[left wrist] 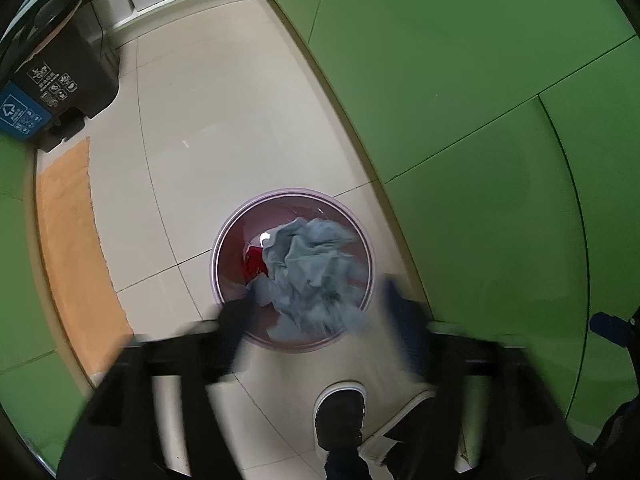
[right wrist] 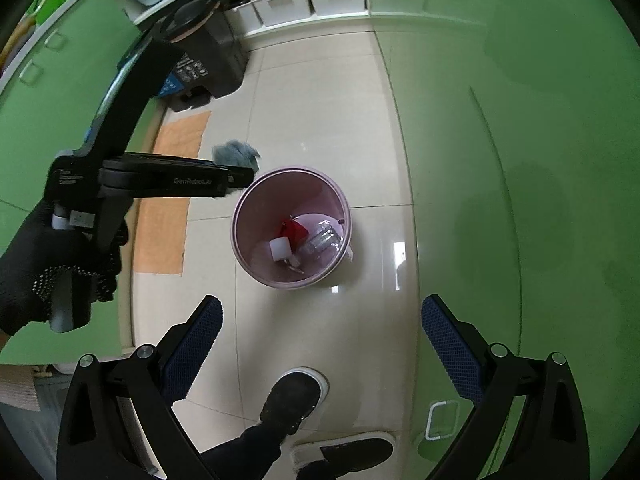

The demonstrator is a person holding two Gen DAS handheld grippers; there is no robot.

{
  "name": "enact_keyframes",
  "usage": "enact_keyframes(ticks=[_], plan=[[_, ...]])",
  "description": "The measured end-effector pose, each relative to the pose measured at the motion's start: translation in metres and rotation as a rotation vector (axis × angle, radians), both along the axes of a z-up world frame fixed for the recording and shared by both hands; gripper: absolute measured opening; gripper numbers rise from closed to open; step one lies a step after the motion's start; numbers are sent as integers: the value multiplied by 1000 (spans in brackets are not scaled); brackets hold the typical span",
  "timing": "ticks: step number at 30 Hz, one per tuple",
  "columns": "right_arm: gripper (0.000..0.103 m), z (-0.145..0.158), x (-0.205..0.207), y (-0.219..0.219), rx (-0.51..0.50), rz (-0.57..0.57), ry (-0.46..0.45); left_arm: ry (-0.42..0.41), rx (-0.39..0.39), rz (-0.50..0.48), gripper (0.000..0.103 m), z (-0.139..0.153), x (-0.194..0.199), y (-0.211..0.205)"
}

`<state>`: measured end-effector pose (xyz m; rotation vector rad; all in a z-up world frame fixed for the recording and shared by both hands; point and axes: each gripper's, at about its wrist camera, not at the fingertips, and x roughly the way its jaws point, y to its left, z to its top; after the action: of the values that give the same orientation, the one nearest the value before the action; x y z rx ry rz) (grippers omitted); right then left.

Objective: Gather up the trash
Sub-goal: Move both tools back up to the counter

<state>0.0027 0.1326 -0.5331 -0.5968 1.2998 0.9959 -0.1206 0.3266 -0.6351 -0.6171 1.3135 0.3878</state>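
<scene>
On tile floor (left wrist: 240,140), left hand-held gripper (left wrist: 320,312) spread wide above pink bin (left wrist: 218,248) w/ grey rag (left wrist: 316,272).

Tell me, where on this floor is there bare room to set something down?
Bare tile lies between the pink bin and the orange mat, and between the bin and the black bins. Nearer, the person's shoes crowd it.
</scene>
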Motion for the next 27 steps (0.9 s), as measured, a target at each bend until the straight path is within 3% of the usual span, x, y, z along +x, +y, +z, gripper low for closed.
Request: enact_keyframes(ticks=[1,7,12,16,20,27], plan=[[96,1,1,-2,2,-6,0,-8,4,0,100,0,0,0],[96,7,-1,-2,12,-16,-5,13,3,10,100,1,-3,3],[96,27,-7,-2,21,-7,-13,0,2,20,100,28,-13,1],[96,56,-13,1,36,-6,-16,-19,0,31,100,74,-24,-4],[96,108,-22,5,73,-4,-19,-58,-5,44,100,132,-41,-8],[96,226,-34,-5,188,-19,-47,-145,67,13,100,273,-62,-25]])
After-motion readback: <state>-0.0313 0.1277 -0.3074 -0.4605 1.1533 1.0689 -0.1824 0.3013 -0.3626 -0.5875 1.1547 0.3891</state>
